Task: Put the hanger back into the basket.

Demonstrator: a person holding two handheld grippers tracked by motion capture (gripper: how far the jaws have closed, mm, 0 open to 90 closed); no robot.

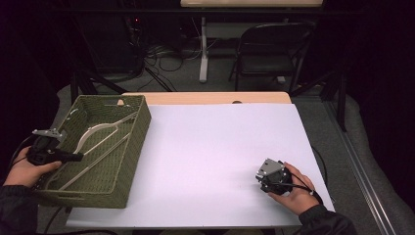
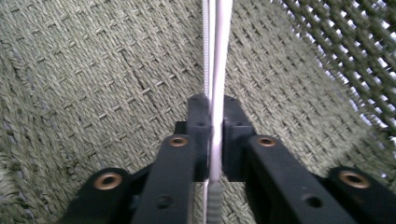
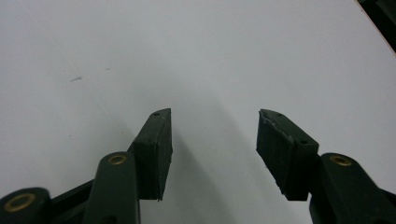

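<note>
White table (image 1: 210, 147) holds a green woven basket (image 1: 132, 147) with pale clothes hangers (image 1: 100, 129) inside. Up close, the left gripper (image 2: 212, 135) pinches one thin hanger bar (image 2: 219, 56). Over bare table, the right gripper (image 3: 212, 140) is wide apart, gripping nothing

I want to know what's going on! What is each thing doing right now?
left hand-held gripper: shut on the hanger
hanger: lying inside the basket, gripped
basket: on the table's left edge
right hand-held gripper: open, holding nothing, over the white table
</note>
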